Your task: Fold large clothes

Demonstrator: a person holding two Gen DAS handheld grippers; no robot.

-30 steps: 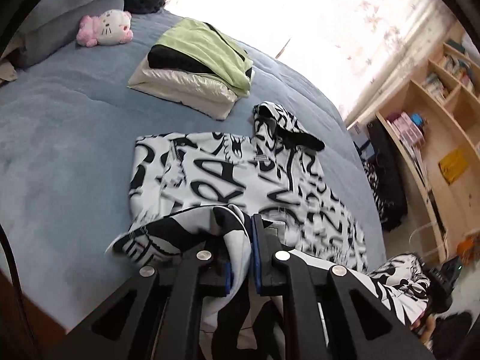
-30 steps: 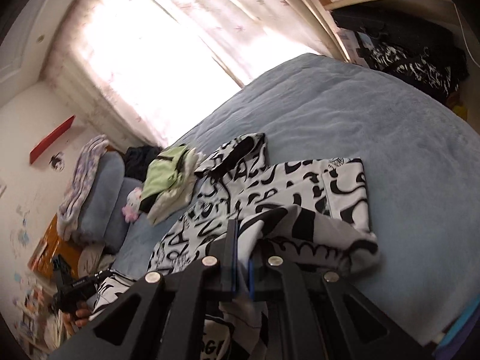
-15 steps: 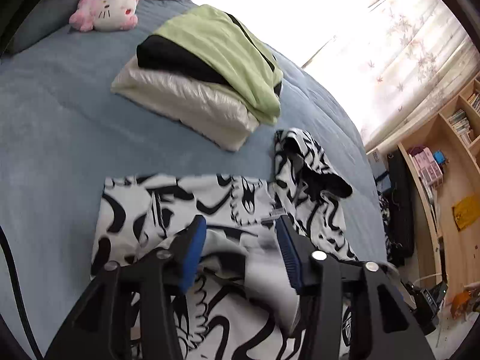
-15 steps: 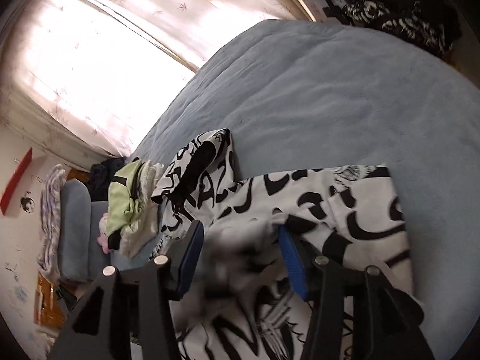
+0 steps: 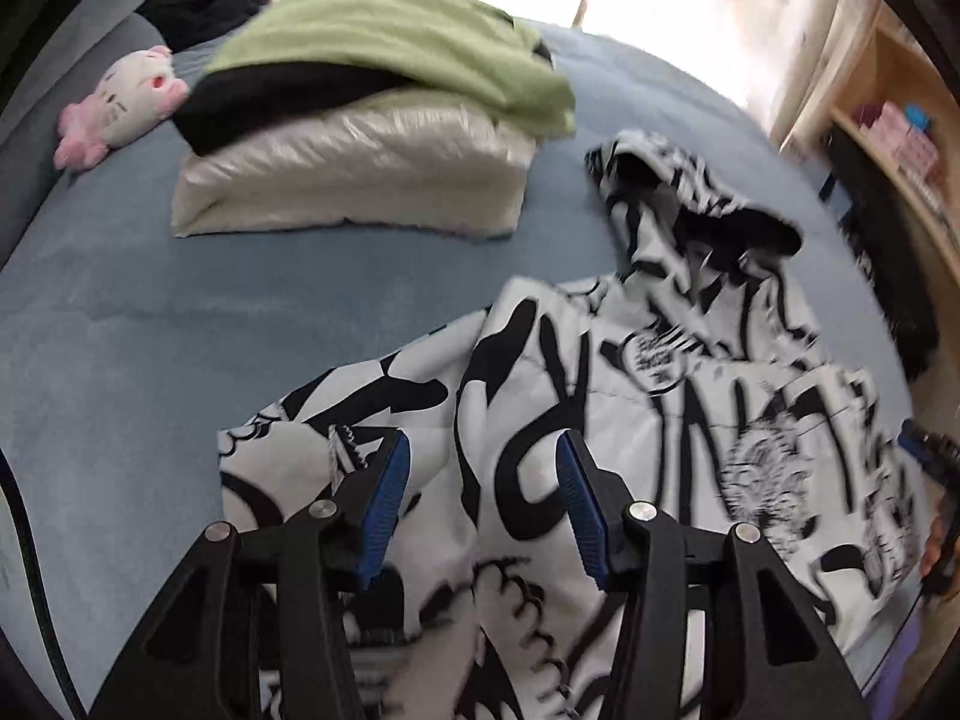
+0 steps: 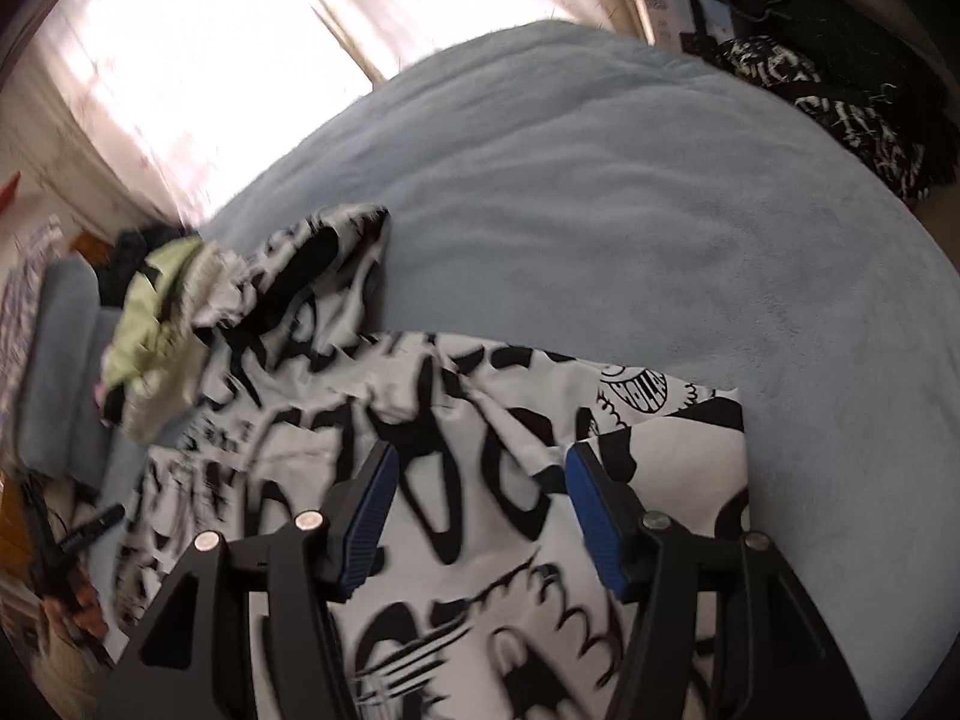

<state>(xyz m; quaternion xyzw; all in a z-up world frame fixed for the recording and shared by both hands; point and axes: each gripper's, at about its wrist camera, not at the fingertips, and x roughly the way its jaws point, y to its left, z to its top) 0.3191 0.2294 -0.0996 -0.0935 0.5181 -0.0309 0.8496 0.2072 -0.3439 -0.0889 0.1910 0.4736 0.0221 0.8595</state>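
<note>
A black-and-white patterned hoodie (image 5: 648, 396) lies on the blue bed (image 5: 180, 300), folded over on itself, its hood (image 5: 690, 204) pointing toward the window. It also shows in the right wrist view (image 6: 468, 420). My left gripper (image 5: 483, 480) is open and empty, just above the hoodie's left part. My right gripper (image 6: 477, 498) is open and empty above the hoodie's right part. Both sets of blue pads stand wide apart with cloth below them.
A stack of folded clothes (image 5: 372, 120), green on top, lies beyond the hoodie; it also shows in the right wrist view (image 6: 156, 324). A pink-and-white plush toy (image 5: 120, 108) lies at left. Wooden shelves (image 5: 900, 120) stand at right. Dark clothes (image 6: 840, 102) lie off the bed.
Both grippers were shut on the hoodie's lower part a second ago. They carried it forward over the body, opened and let it go. The folded cloth now lies flat.
</note>
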